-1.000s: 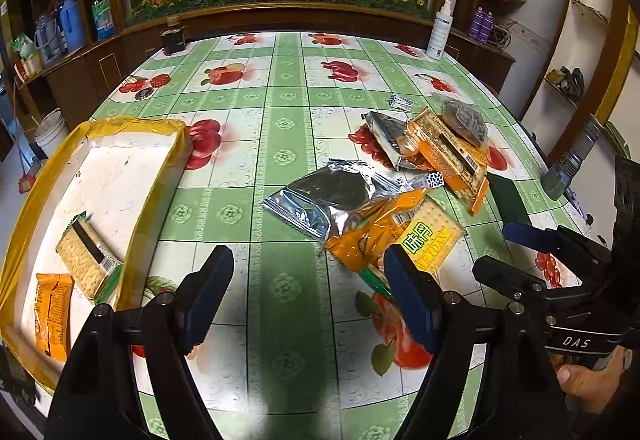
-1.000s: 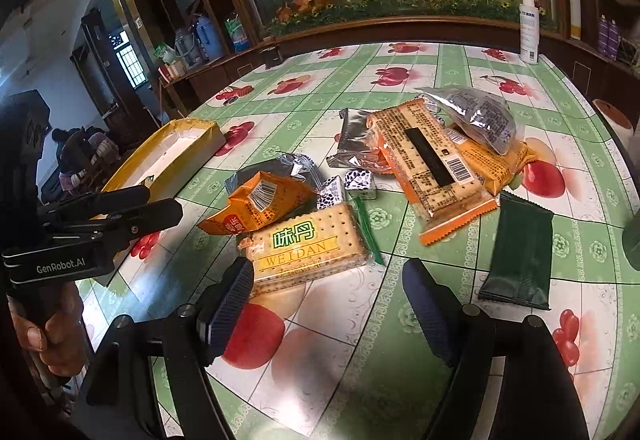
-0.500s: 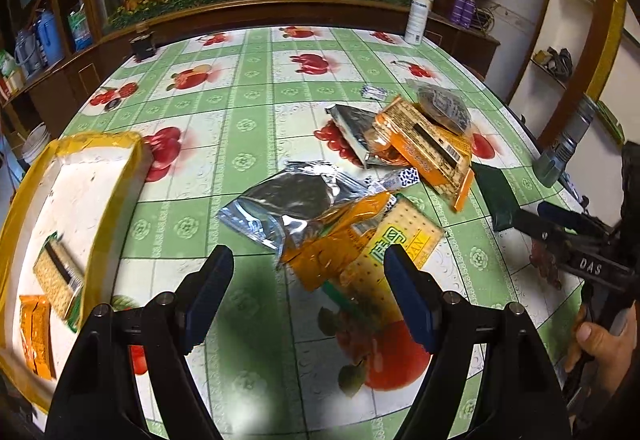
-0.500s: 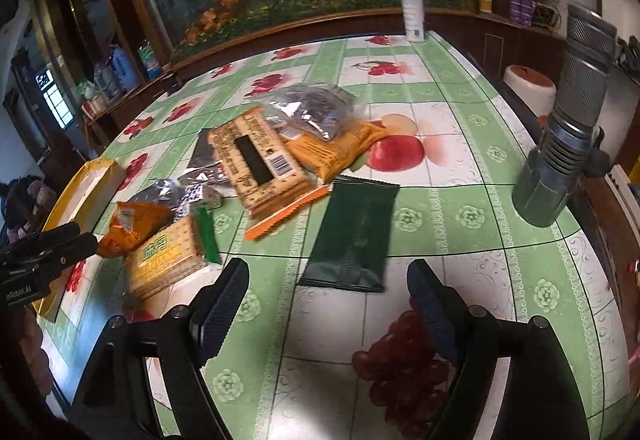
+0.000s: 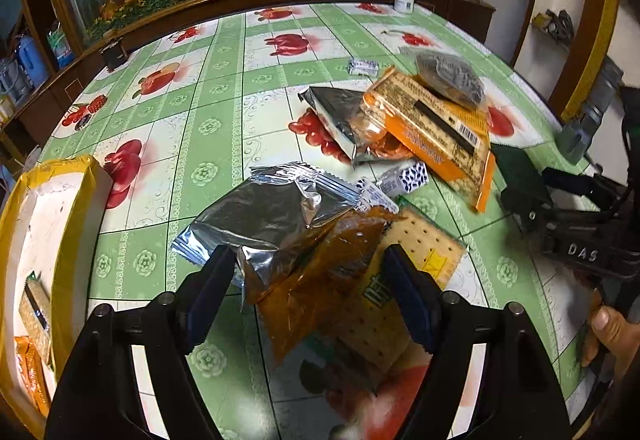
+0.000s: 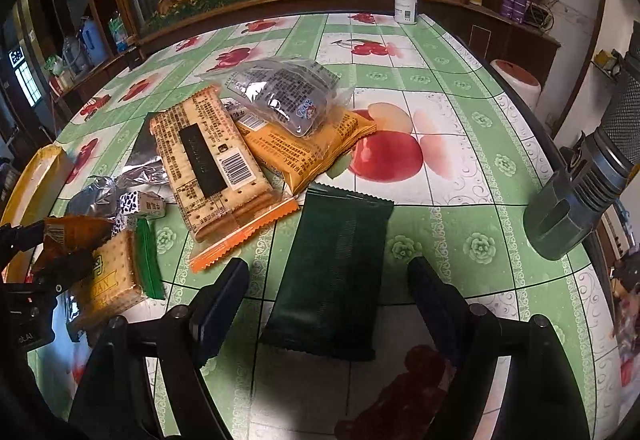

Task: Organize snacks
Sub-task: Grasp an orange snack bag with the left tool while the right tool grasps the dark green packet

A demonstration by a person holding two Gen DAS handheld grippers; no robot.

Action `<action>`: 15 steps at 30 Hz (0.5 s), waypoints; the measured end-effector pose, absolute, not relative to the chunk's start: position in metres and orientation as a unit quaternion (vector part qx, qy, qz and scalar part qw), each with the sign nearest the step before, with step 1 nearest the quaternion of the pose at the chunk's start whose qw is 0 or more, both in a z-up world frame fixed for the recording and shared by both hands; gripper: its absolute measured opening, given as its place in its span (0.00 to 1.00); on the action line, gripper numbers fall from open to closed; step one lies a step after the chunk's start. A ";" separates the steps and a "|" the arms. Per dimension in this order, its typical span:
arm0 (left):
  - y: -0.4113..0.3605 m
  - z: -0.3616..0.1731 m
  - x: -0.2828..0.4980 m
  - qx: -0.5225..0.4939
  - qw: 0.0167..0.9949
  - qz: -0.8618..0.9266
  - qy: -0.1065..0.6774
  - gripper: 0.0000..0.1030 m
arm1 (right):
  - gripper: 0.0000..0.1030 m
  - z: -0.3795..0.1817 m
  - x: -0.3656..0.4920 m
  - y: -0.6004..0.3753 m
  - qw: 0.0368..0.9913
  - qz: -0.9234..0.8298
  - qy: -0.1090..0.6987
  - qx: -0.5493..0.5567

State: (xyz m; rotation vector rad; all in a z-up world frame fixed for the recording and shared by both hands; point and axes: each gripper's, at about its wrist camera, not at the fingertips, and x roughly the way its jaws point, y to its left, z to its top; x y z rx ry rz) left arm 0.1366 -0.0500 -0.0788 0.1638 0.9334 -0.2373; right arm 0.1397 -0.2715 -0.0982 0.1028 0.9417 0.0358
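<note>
Both my grippers have closed in on the pile | left gripper (image 5: 308, 280) wide open, empty, straddling crinkled orange foil packet (image 5: 320, 280) | right gripper (image 6: 328, 288) open, empty, over flat dark-green pouch (image 6: 332, 272) | seat jaws low, pinch one packet only.

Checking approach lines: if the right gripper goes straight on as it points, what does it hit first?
Most likely the dark green packet, lying flat between the open fingers of the right gripper. Beyond it sits the orange packet. Height above the table is hard to judge, so contact depth is unclear.
</note>
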 end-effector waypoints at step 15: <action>-0.009 -0.069 0.129 -0.005 0.888 -0.119 0.444 0.13 | 0.45 -0.091 0.128 -0.280 0.894 0.034 0.443 0.062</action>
